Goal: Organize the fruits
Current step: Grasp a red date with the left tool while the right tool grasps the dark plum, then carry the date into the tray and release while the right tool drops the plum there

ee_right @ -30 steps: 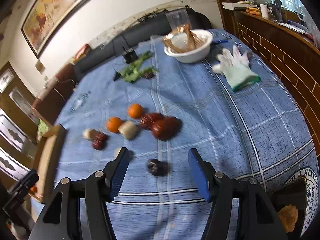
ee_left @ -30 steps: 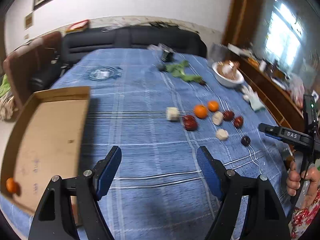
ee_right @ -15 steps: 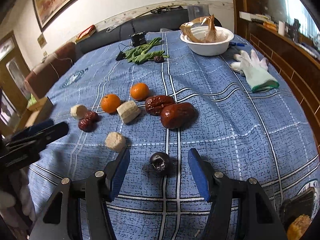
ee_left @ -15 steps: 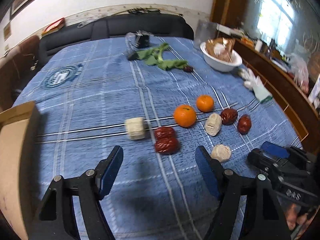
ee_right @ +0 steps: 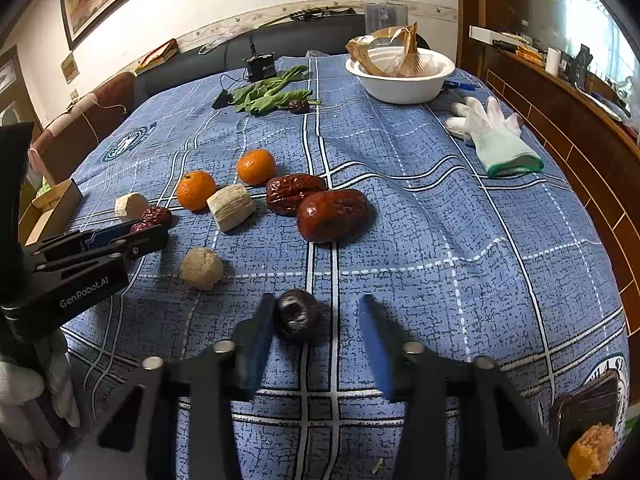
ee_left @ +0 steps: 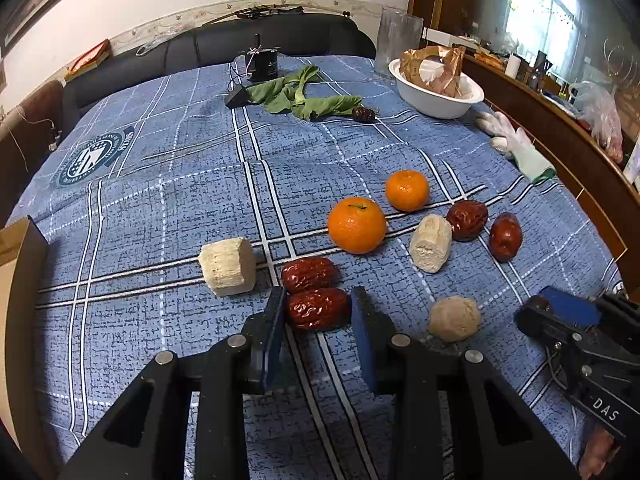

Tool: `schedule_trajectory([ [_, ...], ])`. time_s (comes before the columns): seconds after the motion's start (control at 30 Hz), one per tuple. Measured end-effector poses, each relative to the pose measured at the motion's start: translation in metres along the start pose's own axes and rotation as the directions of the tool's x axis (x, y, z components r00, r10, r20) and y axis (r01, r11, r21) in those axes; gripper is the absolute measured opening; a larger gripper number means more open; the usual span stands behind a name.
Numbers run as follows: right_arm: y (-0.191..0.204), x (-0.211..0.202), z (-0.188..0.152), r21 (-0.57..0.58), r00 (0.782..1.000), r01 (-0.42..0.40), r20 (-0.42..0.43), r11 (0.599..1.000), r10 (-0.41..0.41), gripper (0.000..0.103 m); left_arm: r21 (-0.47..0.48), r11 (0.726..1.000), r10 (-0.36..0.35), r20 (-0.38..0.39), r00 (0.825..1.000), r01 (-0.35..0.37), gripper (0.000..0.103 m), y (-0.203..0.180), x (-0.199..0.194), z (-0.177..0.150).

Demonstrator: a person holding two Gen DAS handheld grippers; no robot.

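My left gripper (ee_left: 318,310) is low over the blue checked tablecloth (ee_left: 180,184). Its jaws are closing, and both pads touch a wrinkled red date (ee_left: 318,309) between them. A second red date (ee_left: 308,274) lies just beyond it. My right gripper (ee_right: 318,318) is also closing, around a small dark round fruit (ee_right: 298,316). The left pad touches that fruit; a gap remains at the right pad. Two oranges (ee_left: 357,225) (ee_left: 407,190), three pale chunks (ee_left: 227,266) (ee_left: 431,243) (ee_left: 455,318) and two more dates (ee_left: 467,220) (ee_left: 505,237) lie around them.
A cardboard box (ee_left: 16,264) sits at the table's left edge. At the far end are a white bowl (ee_left: 436,92), green leaves (ee_left: 304,96), a black device (ee_left: 262,64) and a lone date (ee_left: 363,114). A white glove (ee_left: 516,148) lies near the right edge.
My left gripper swung right from the box and came down onto the date, its jaws narrowing. My right gripper sank toward the dark fruit and its jaws narrowed too.
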State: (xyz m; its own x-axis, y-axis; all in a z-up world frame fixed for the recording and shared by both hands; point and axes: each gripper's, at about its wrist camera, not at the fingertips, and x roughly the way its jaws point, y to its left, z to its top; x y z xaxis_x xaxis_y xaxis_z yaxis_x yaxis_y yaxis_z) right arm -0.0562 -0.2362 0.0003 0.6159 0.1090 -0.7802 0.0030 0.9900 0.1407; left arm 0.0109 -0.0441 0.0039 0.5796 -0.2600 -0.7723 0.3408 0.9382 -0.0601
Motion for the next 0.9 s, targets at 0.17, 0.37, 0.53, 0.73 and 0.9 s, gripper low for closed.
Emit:
schedule_trajectory([
  [0.17,0.008,-0.009,-0.002,-0.019,1.000,-0.011,0.006,1.000,0.011,0.023,-0.030,0.999,-0.014,0.027,1.000,0.014,0.031,0.004,-0.018,-0.001],
  [0.37,0.022,-0.030,-0.005,-0.053,0.998,-0.044,0.040,0.998,0.046,0.023,-0.075,0.997,-0.028,0.111,0.993,0.037,0.031,0.017,-0.069,-0.010],
  [0.53,0.040,-0.051,-0.005,-0.065,0.991,-0.114,0.070,0.991,0.118,0.023,-0.143,0.989,-0.010,0.167,0.986,0.035,0.031,0.044,-0.113,-0.024],
  [0.73,0.099,-0.069,0.001,-0.162,0.968,-0.228,0.066,0.960,0.241,0.024,-0.274,0.960,0.117,0.190,0.975,-0.062,0.031,0.109,-0.162,-0.053],
  [0.9,0.177,-0.064,0.006,-0.232,0.907,-0.417,-0.043,0.879,0.419,0.024,-0.400,0.896,0.265,0.140,0.954,-0.190,0.031,0.182,-0.188,-0.082],
])
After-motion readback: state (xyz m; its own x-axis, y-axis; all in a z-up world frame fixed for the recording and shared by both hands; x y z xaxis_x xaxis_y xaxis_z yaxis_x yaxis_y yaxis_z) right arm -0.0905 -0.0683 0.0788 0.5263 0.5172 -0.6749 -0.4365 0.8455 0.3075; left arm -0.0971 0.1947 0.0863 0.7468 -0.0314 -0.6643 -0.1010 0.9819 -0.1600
